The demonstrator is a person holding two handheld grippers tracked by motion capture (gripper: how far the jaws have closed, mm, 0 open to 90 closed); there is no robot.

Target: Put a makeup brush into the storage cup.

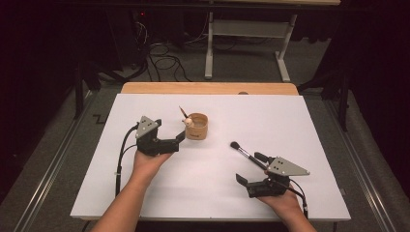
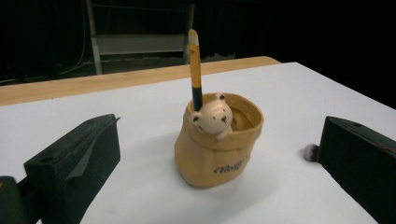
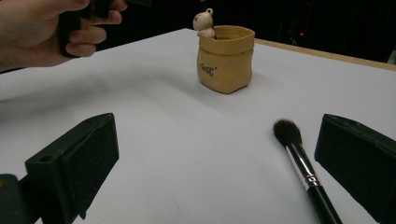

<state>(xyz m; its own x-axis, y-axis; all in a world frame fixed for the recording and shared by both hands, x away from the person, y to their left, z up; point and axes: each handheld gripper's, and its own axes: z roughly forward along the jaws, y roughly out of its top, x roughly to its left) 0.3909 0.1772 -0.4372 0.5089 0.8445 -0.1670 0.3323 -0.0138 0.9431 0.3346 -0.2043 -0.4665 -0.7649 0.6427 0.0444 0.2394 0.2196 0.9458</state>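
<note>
A white board covers the wooden table in a dark room; left gripper and right gripper gape empty.

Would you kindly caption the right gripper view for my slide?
Open right gripper facing a makeup brush lying on the white table, tan holder beyond.

The white table top is lit brightly and evenly from above, while the surroundings are left nearly black. Soft, faint shadows are cast beside the bear-faced pot. The near jaws are rendered slightly blurred in both gripper views; no glare is seen.
</note>
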